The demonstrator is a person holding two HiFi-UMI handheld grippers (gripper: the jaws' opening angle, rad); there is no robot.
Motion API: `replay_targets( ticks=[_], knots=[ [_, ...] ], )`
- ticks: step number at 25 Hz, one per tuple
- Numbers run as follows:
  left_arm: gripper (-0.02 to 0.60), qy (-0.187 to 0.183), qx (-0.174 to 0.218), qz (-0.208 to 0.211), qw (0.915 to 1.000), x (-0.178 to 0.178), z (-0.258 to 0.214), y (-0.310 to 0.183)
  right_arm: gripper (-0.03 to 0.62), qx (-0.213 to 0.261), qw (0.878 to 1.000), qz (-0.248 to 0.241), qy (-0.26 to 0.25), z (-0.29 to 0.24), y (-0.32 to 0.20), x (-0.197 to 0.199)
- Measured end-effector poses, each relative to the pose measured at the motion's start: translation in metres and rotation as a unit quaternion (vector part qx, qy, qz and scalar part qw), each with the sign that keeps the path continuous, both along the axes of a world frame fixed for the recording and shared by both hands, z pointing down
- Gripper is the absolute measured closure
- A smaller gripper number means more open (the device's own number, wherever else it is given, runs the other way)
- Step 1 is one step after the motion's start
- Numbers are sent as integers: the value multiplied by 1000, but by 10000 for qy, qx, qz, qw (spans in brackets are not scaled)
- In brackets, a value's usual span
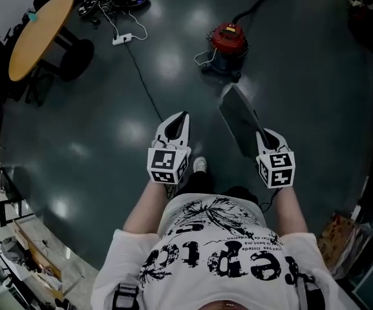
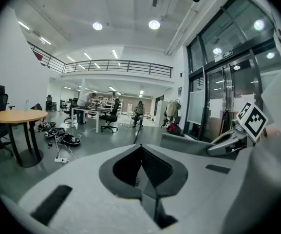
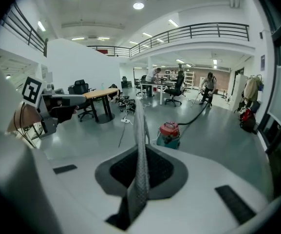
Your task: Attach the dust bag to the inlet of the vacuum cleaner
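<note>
Standing on the floor (image 1: 108,141) well ahead of you, the vacuum cleaner (image 1: 229,44) lies along the dust bag's (image 1: 236,116) long axis. Your right gripper (image 1: 265,134), the nearer one, pinches the bag's near edge. Your left gripper (image 1: 183,116) is closed and empty.

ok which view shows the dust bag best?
Head view: the dust bag shows its whole flat face, sticking forward from the right gripper. Right gripper view has it only edge-on, pinched between the jaws. Left gripper view catches a grey slab by that gripper, probably its side.
</note>
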State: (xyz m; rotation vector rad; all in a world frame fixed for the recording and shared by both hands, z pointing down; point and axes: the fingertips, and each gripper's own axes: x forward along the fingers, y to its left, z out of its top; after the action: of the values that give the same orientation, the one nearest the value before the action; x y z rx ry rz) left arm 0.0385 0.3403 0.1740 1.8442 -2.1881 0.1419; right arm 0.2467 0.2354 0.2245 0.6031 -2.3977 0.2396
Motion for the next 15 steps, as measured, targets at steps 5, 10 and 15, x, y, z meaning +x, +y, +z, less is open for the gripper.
replay_targets(
  ticks=[5,10,15],
  knots=[
    [577,48,65,316,9995,-41,4,-35,569,-1,9999,107,-83,-6,-24,-52],
    [577,349,86,360,9987,-58,20,-81,568,-166,9999,-11,22,10,-71,-81],
    [577,150,5,611,9980,-79,14,-145,569,-222,9994,-191,158,19,-126,-108]
  ],
)
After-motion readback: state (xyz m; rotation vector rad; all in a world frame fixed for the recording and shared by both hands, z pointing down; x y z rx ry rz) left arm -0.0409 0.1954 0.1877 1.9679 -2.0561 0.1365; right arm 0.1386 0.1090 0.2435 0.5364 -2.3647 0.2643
